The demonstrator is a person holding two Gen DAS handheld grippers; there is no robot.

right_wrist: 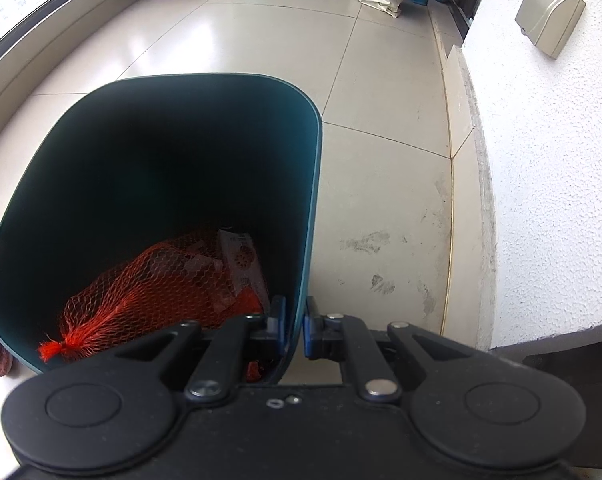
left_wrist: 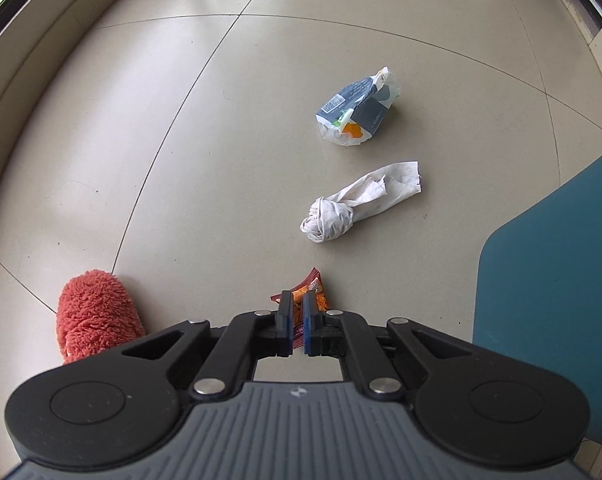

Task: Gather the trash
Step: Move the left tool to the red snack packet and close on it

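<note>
Left gripper [left_wrist: 297,304]: sitting nearest the left wrist camera, pointing steeply down at the floor, its jaws pressing together on an orange snack wrapper [left_wrist: 315,286], which is sticking out past the fingertips and hanging clear of the tiles.
Right gripper [right_wrist: 293,316]: pinching the near rim of the teal bin [right_wrist: 313,184], one finger inside the wall and one outside, the jaws nearly together on the thin plastic.
Teal bin contents: an orange net bag [right_wrist: 149,292] is lying across the bottom with its knotted end toward the near left wall; a pale printed packet [right_wrist: 241,260] is leaning against the right inner wall beside it.
Floor [left_wrist: 181,140]: pale glossy tiles are carrying the remaining trash, all of it lying beyond the left gripper.
Knotted white tissue [left_wrist: 361,204]: lying on the tiles a little beyond and to the right of the held wrapper, knot end nearer the gripper.
Blue-and-white crumpled packet [left_wrist: 359,110]: lying farther out than the tissue, apart from it, near the middle of the left wrist view.
Bin in the left wrist view: its teal wall is filling the right edge of that view, near the tissue.
Fuzzy red slipper [left_wrist: 95,312]: sitting at the lower left, just beside the left gripper's body.
White rough wall [right_wrist: 541,160]: running along the floor's right edge in the right wrist view.
</note>
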